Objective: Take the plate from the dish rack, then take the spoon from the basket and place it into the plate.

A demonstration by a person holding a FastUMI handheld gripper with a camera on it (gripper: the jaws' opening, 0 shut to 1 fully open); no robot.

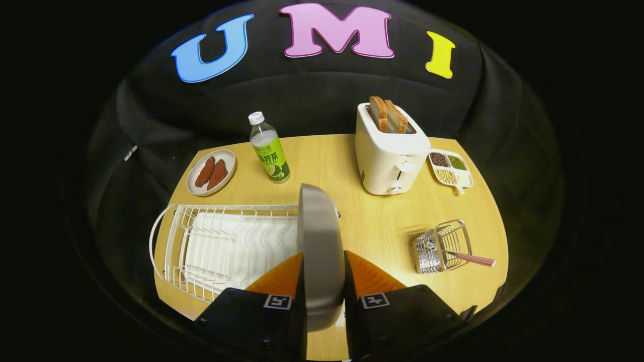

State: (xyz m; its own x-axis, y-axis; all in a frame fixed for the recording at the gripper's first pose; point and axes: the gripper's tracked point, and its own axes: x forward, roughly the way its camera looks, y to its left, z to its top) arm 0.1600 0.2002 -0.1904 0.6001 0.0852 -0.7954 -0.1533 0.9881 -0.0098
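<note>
Gripper (324, 274): both fingers clamped on the plate, held on edge
Plate (319, 241): smooth grey disc, upright between the fingers, at the rack's right end
Dish rack (226, 241): white wire
Basket (443, 246): wire mesh, tipped over, right of the fingers
Spoon (473, 259): checked handle jutting from the basket
Table (372, 221): pale wood grain

The claw (324, 271) grips the upright plate (318, 236) edge-on beside the dish rack (221, 241).
</note>
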